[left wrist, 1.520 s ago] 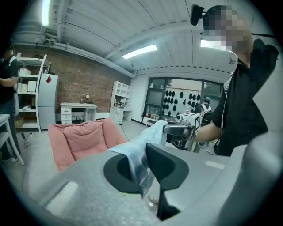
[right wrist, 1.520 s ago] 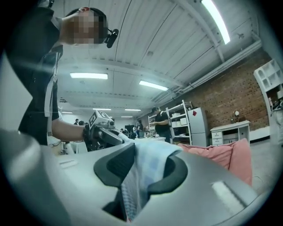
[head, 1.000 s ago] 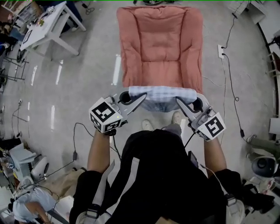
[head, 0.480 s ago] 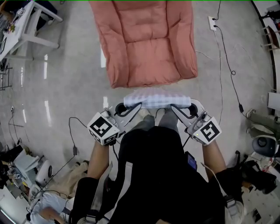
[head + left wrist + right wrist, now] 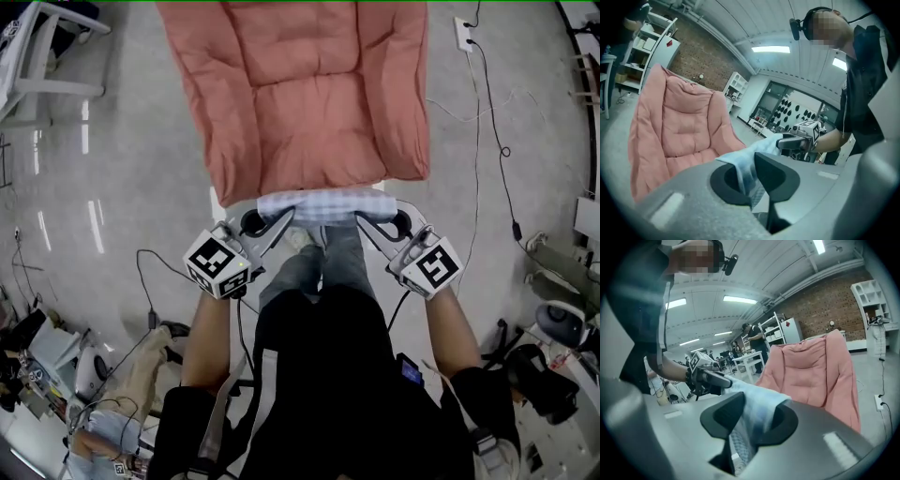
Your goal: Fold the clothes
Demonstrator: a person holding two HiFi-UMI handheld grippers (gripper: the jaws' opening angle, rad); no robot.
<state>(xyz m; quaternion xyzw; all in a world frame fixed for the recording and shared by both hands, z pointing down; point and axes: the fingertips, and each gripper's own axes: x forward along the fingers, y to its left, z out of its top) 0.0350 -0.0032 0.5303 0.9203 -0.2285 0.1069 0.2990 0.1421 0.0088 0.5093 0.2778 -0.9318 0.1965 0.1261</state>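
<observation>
A light blue checked garment [image 5: 322, 204] is stretched between my two grippers, just in front of the near edge of the pink padded chair [image 5: 300, 89]. My left gripper [image 5: 281, 219] is shut on the garment's left end; in the left gripper view the cloth [image 5: 746, 166] is pinched between its jaws. My right gripper [image 5: 366, 221] is shut on the right end, with the cloth [image 5: 757, 416] bunched in its jaws. In each gripper view I see the other gripper across the cloth: the right gripper [image 5: 794, 142] and the left gripper [image 5: 712, 379].
The pink chair [image 5: 677, 129] [image 5: 818, 373] stands on a grey floor. Cables [image 5: 487, 141] run along the right with a power strip [image 5: 464, 34]. A white table [image 5: 37, 56] is at the far left. The person's legs [image 5: 323, 267] are below the garment.
Both grippers have come down together with the garment, which now hangs at the chair's front edge. The view has shifted so the chair fills more of the top.
</observation>
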